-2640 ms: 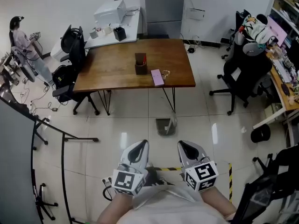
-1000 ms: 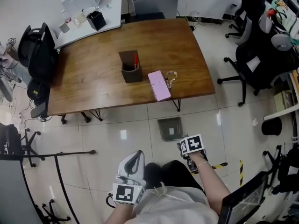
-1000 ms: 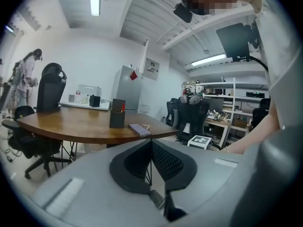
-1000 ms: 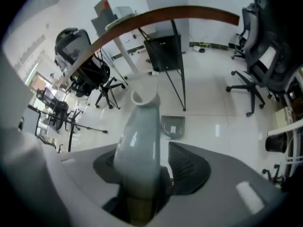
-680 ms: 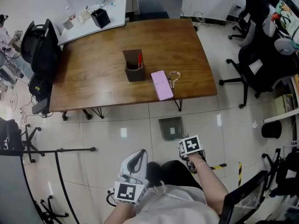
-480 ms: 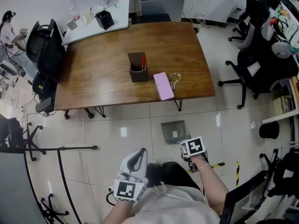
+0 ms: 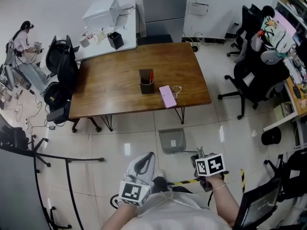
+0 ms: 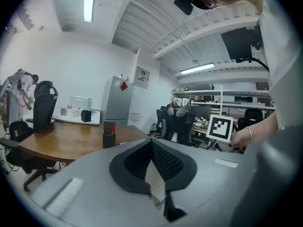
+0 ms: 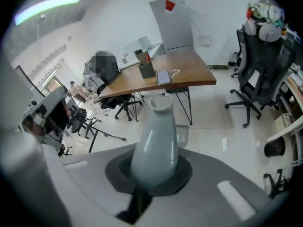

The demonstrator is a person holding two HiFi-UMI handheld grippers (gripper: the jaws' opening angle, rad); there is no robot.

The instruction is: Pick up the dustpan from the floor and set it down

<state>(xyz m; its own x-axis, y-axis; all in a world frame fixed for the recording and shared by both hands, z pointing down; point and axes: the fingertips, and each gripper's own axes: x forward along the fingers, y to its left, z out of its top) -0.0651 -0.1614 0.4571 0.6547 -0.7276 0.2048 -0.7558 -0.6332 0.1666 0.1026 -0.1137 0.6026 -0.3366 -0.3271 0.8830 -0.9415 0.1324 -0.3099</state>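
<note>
Right gripper (image 7: 199,154) is clamped on the handle of the grey plastic dustpan (image 7: 171,140); left gripper (image 7: 145,158) is closed up, empty. Looks light, stiff and a bit slick, so the handle's the spot.

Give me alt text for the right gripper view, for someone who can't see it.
The right hand-held gripper is shut on the pale grey handle of a dustpan, its pan showing just beyond over the tiled floor. Farther off stands a wooden table bearing a pen holder and a pink phone, with a black office chair at right.
</note>
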